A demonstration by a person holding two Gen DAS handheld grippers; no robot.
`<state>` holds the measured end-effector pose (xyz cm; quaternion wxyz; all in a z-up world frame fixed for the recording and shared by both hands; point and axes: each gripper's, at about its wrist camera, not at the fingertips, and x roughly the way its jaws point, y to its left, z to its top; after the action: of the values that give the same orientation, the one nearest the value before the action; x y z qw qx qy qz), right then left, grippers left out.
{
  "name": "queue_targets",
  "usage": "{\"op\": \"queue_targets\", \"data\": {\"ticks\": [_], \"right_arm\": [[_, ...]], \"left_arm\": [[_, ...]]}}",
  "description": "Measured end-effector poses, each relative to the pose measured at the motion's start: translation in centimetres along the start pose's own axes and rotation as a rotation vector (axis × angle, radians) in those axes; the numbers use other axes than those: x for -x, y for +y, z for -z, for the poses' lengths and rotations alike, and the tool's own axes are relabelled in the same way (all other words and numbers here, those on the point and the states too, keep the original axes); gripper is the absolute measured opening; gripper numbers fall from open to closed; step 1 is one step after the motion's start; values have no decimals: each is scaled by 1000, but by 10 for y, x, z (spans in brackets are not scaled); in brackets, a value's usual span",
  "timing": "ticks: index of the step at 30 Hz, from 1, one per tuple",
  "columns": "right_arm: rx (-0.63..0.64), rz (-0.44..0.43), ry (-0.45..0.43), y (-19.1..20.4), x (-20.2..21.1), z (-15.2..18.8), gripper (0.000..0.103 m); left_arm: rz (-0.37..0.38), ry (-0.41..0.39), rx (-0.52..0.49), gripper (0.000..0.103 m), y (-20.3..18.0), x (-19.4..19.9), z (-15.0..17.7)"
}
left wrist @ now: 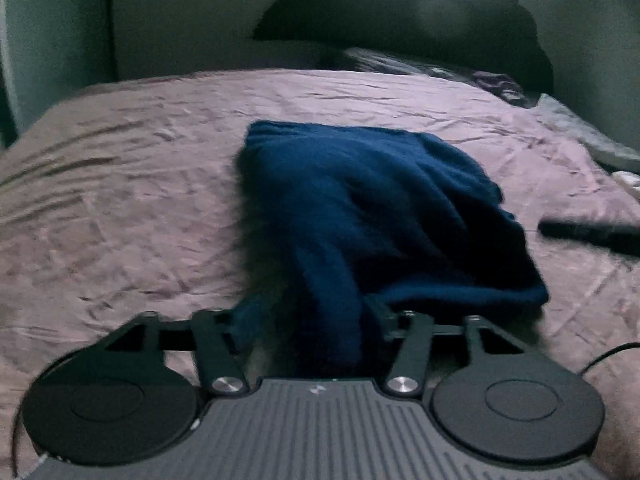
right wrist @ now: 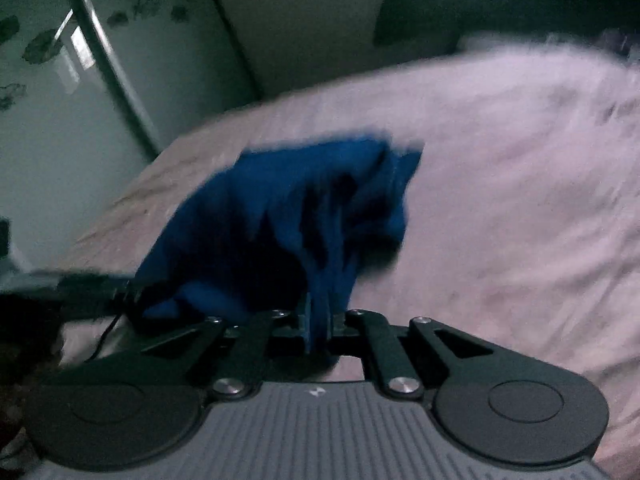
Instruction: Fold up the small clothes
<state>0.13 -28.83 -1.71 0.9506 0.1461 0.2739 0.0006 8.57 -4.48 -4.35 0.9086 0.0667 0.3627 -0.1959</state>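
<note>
A dark blue garment [left wrist: 368, 208] lies bunched on the pink bedsheet [left wrist: 120, 200]. In the left wrist view its near edge drapes over my left gripper [left wrist: 304, 320] and hides the fingertips, so I cannot tell how the jaws stand. In the right wrist view my right gripper [right wrist: 318, 326] is shut on a gathered fold of the blue garment [right wrist: 304, 200], which rises from the sheet [right wrist: 500, 200] toward the jaws. The other gripper shows as a dark bar at the left of the right wrist view [right wrist: 80, 284].
The bed's far edge meets a pale wall [left wrist: 180, 20]. A dark pillow [left wrist: 400, 20] and crumpled cloth [left wrist: 496, 84] lie at the head of the bed. A dark bar [left wrist: 592, 234] lies at the right. A wardrobe door [right wrist: 60, 100] stands left of the bed.
</note>
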Motion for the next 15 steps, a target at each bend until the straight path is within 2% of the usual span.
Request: {"op": "queue_targets", "data": {"ticks": [3,6,7,11,15], "right_arm": [[34,-30,-59,17,-5,-17,8],[70,-62,-45,33,-30,-25,8],[88,-44,-30,36,-41,-26,8],[179,118,18,41,-75,-15,8],[93,74,15,25,-74,-11,7]], "left_arm": [[-26,3,9,67,0,1,-3],[-66,1,15,72,0,1,-7],[-83,1,10,73,-1,0,-7],[-130,-4,-16,81,-6,0,-10],[-157,-7,-39,84,-10,-3,-12]]}}
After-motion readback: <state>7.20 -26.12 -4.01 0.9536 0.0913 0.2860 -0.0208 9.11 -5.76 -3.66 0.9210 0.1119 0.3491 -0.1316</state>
